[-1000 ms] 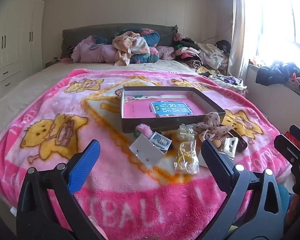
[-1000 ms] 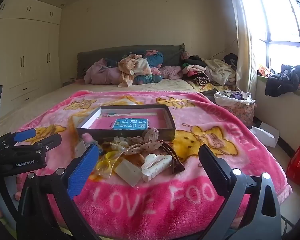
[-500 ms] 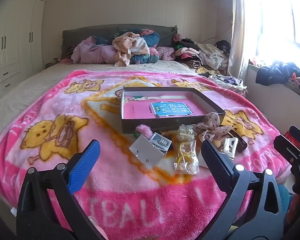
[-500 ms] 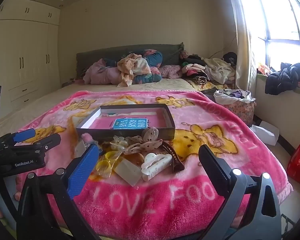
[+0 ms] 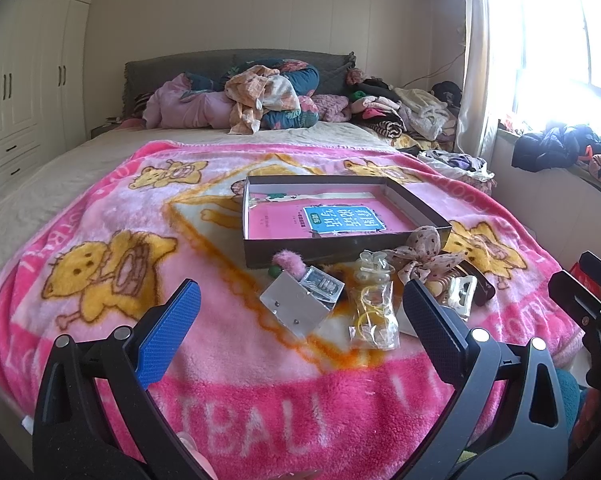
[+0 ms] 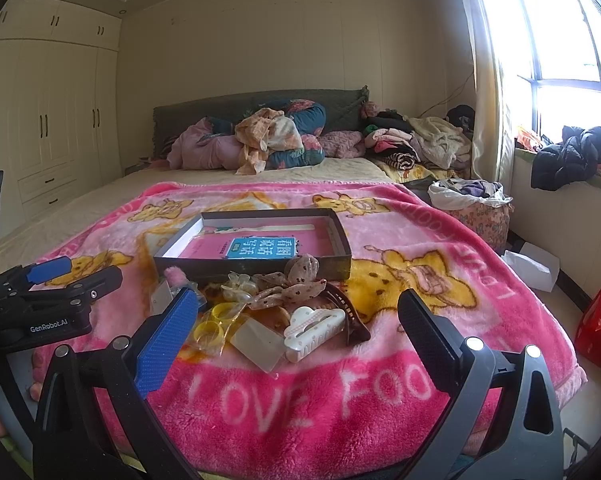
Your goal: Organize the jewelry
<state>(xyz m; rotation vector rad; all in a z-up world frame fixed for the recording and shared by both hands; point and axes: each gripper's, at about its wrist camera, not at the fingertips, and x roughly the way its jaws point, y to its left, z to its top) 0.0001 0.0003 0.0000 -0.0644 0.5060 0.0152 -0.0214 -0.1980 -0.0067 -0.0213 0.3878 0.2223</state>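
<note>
A dark shallow box with a pink book inside lies on the pink blanket; it also shows in the right wrist view. In front of it lies a pile of accessories: a dotted fabric bow, a clear bag of yellow rings, a clear plastic case, a white claw clip, a dark comb clip and a pink fluffy piece. My left gripper is open and empty, short of the pile. My right gripper is open and empty, also short of it.
The pink cartoon blanket covers the near half of the bed. Heaped clothes and bedding lie at the headboard. A laundry basket, a white box and a red bag stand on the floor to the right. Wardrobes line the left wall.
</note>
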